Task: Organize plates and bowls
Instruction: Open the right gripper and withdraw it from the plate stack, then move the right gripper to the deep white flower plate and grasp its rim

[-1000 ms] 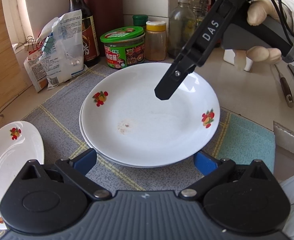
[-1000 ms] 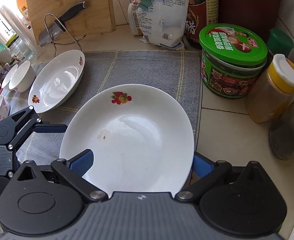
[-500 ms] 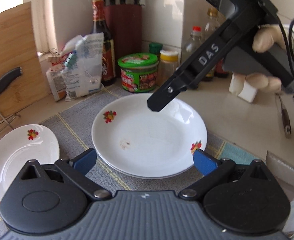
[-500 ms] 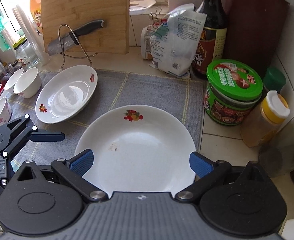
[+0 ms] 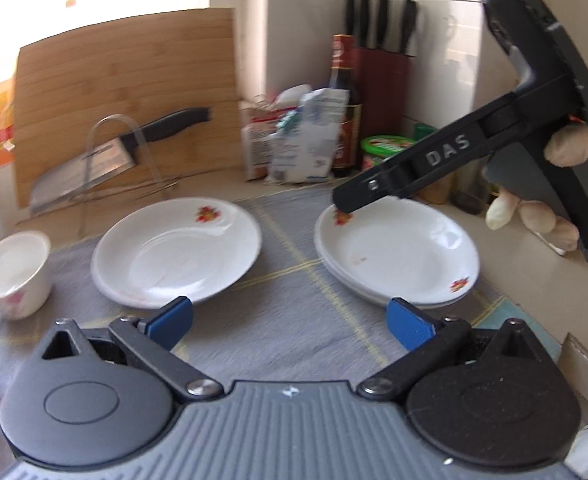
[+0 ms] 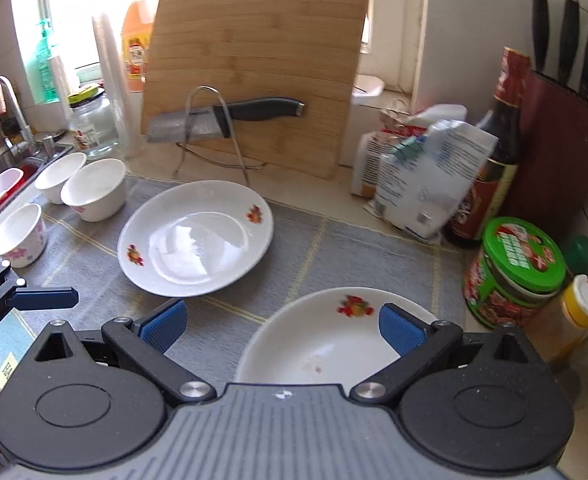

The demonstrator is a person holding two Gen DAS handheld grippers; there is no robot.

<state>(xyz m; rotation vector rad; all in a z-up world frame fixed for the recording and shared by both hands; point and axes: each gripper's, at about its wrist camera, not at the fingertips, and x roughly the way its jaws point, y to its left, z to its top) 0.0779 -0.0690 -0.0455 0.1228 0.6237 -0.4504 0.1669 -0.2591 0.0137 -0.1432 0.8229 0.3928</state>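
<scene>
Both grippers hovered empty, fingers spread wide. The left gripper (image 5: 290,320) hung above the grey mat (image 5: 294,280). The stacked plates (image 5: 397,256) lay on the mat's right part, a single plate (image 5: 174,256) to their left, apart. The right gripper (image 6: 282,326) was over the stack's near rim. Three bowls (image 6: 94,194) stood left of the single plate.

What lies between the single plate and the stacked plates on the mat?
Only bare grey mat separates the single plate from the stacked plates; the left wrist view shows it.
</scene>
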